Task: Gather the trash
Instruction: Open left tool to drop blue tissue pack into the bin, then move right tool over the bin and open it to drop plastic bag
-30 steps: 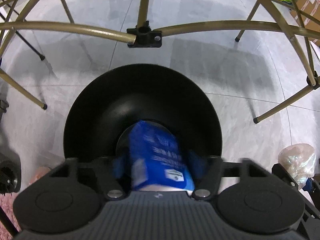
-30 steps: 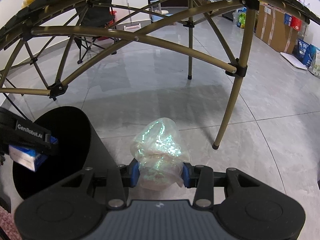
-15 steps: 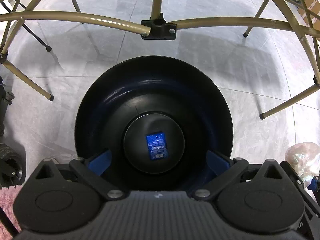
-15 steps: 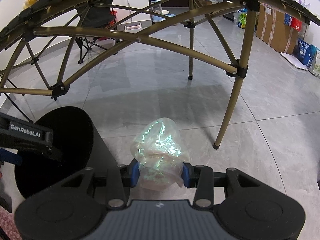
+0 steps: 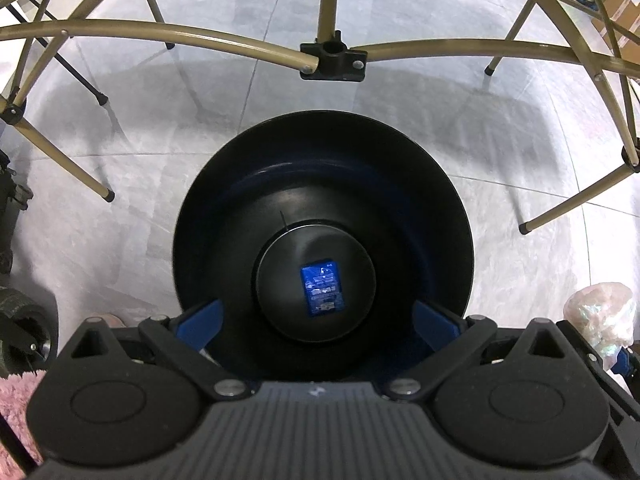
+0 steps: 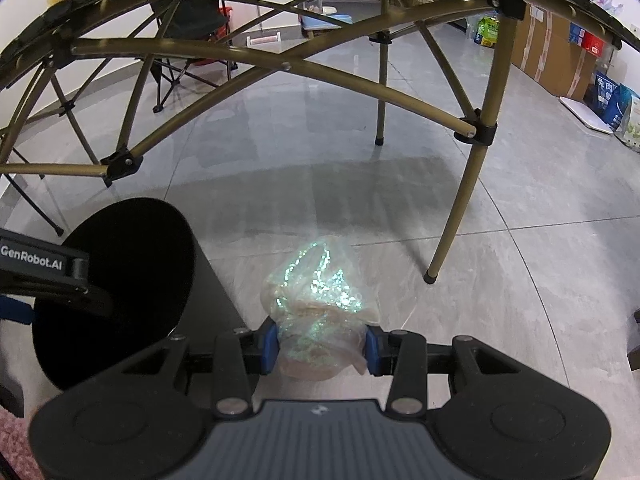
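The left gripper (image 5: 320,316) points steeply down over the open mouth of a black round trash bin (image 5: 208,216), its jaws spread wide with nothing between them; the blue pads (image 5: 199,317) sit at either side of the bin's inner wall as seen from above. A small blue packet (image 5: 322,285) with white print lies flat on the bin's bottom, near the centre of the circular base. The bin stands on a grey tiled floor (image 5: 120,168) beneath a folding frame of bronze-coloured tubes (image 5: 160,36) joined by black plastic connectors (image 5: 332,62). The right gripper (image 6: 320,344) is positioned beside the bin, to its right, with the jaws at a narrow setting and closed on a crumpled iridescent plastic wrapper (image 6: 318,296); both blue pads press against the wrapper's lower part, and its upper part bulges forward past the pads. In the right wrist view the bin (image 6: 132,264) appears at lower left, with the body of the left gripper (image 6: 44,272) reaching across its rim. The wrapper (image 5: 604,316) is also visible at the right edge of the left wrist view, clear of the bin. Cardboard boxes (image 6: 556,56) stand along the far wall.
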The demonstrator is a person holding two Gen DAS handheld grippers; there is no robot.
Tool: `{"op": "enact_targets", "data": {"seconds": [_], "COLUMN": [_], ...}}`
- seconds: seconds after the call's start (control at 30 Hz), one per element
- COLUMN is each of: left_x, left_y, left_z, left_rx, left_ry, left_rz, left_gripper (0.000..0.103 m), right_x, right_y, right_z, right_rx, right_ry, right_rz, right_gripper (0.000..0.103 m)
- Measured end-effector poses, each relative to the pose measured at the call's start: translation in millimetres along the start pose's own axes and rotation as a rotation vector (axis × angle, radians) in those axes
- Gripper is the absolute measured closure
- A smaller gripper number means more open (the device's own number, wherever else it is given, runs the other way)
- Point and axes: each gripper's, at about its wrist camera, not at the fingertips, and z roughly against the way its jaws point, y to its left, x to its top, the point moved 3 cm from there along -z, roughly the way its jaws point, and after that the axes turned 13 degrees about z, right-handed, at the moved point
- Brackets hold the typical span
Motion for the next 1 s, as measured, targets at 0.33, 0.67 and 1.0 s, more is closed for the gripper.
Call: {"op": "enact_targets", "data": {"seconds": [0.33, 0.67, 1.0], "left_x": [1, 0, 6], "left_y": [28, 60, 90], "left_z": [17, 30, 35], "left_rx": [-0.012, -0.031, -0.033], "left_ry": [-0.04, -0.068, -0.089], "left_rz": [0.014, 0.042, 0.09], "left_gripper": [0.0, 0.0, 0.0], "right_x": [7, 16, 39], "right_y": [18, 45, 88], "right_z": [8, 12, 12], "right_rx": [0.045, 0.074, 0.129], "right_ry": [0.028, 0.034, 0.012], "right_rz": [-0.007, 0.023, 0.094], "right_gripper": [0.063, 0.063, 0.063]}}
